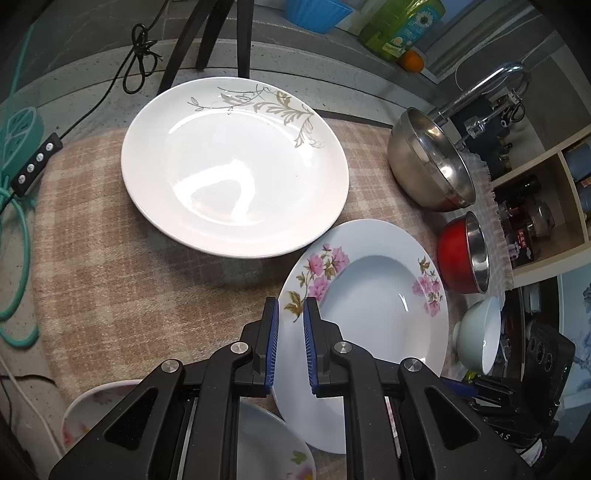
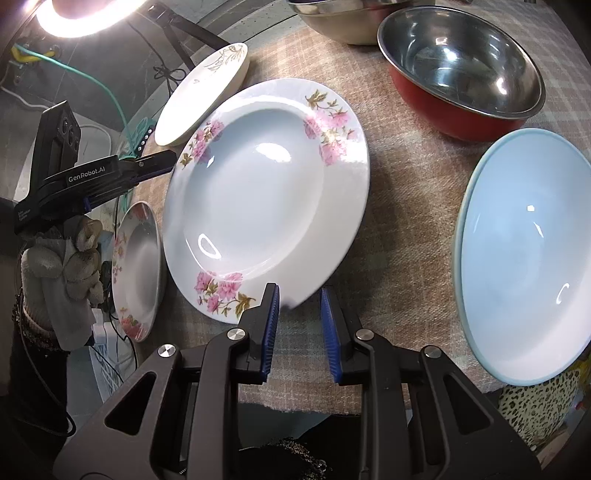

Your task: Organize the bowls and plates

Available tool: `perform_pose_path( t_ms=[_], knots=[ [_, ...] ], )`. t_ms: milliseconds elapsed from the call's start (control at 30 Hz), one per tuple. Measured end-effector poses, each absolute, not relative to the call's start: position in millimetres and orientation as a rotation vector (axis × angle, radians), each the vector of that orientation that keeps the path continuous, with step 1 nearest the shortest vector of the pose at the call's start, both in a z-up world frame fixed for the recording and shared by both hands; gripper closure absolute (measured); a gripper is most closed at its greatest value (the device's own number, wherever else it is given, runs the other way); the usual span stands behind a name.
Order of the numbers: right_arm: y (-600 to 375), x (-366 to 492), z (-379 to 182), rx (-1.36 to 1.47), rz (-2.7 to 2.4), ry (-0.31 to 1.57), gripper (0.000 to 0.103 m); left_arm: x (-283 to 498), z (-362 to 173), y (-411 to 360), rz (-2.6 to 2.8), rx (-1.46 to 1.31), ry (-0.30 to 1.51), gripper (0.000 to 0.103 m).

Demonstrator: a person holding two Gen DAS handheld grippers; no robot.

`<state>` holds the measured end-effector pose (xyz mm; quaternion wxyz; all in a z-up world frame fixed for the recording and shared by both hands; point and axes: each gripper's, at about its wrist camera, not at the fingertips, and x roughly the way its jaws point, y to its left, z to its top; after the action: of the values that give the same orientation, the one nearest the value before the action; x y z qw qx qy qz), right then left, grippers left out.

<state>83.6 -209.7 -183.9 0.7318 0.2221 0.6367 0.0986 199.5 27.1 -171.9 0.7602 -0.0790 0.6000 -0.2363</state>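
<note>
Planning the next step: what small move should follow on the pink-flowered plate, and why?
Probably close the right tongs on the rim of the pink-flowered plate: it sits between them with a gap showing, while the left tongs pinch the opposite rim.

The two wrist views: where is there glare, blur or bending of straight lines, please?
Right wrist view: a lamp burns out the top left corner, and the near rim of the pink-flowered plate smears by the fingers. Left wrist view: soft window-like reflections lie on the large white plate; the shelf edges curve near the border, and the corners are black.
</note>
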Motion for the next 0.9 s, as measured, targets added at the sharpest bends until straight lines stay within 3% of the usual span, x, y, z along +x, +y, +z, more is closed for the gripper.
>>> perform_pose_path(
  t_ms=[700, 900],
  knots=[
    [-211, 87, -187, 0.486, 0.178, 1.387, 0.079, 209, -177, -9, -0.616, -0.081, 1.342, 0.097],
    [-211, 86, -187, 0.481, 0.183, 1.386, 0.08, 209, -166, -5, -0.578, -0.027, 1.281, 0.097]
  ],
)
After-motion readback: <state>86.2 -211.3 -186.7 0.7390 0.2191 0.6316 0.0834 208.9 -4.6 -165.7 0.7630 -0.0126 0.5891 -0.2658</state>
